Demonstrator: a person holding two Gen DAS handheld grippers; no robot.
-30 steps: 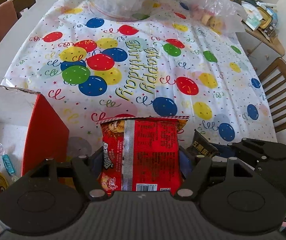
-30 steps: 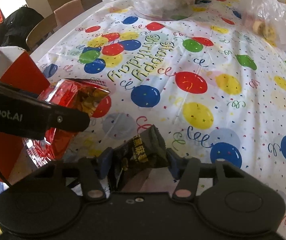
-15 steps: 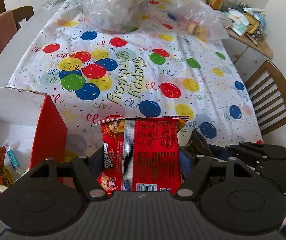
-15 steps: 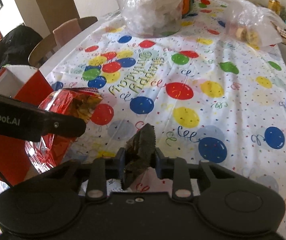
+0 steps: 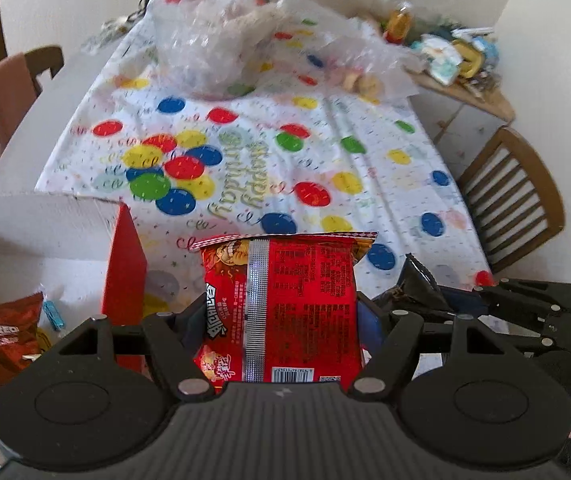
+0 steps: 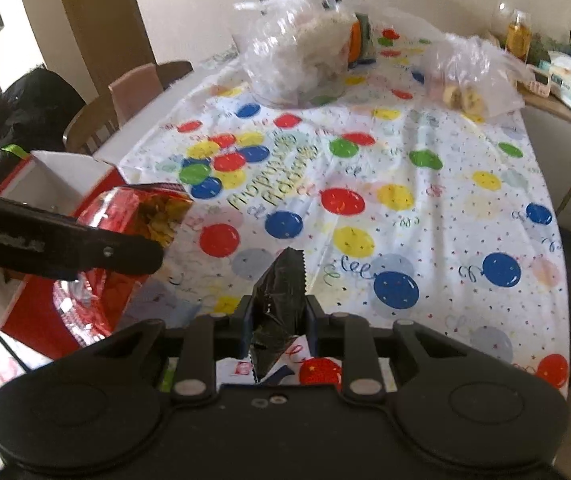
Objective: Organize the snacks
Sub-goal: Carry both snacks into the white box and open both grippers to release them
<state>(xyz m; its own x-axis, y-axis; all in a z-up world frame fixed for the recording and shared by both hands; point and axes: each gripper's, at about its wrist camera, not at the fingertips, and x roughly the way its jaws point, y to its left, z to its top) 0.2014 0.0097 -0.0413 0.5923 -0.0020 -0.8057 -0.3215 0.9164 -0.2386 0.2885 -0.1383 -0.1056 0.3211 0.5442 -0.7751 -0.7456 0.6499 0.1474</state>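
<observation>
My left gripper (image 5: pixel 281 320) is shut on a red snack bag (image 5: pixel 281 304), held upright above the table's near edge; the bag also shows in the right wrist view (image 6: pixel 125 216). My right gripper (image 6: pixel 279 312) is shut on a small black snack packet (image 6: pixel 281 296), lifted off the table; the packet shows in the left wrist view (image 5: pixel 417 284) just right of the red bag. A red box with white inside (image 5: pixel 123 264) stands at the left and holds a brown snack pack (image 5: pixel 3 344) and other small packets.
The table wears a balloon-print birthday cloth (image 5: pixel 269 168). Two clear plastic bags (image 6: pixel 301 60) (image 6: pixel 473 80) sit at its far end. Wooden chairs stand at the right (image 5: pixel 513 200) and far left (image 5: pixel 9 88). A cluttered side counter (image 5: pixel 457 68) is at the back right.
Both grippers have risen and pulled back from the table. The right gripper's jaws have closed tighter on the black packet, which now stands edge-on between them.
</observation>
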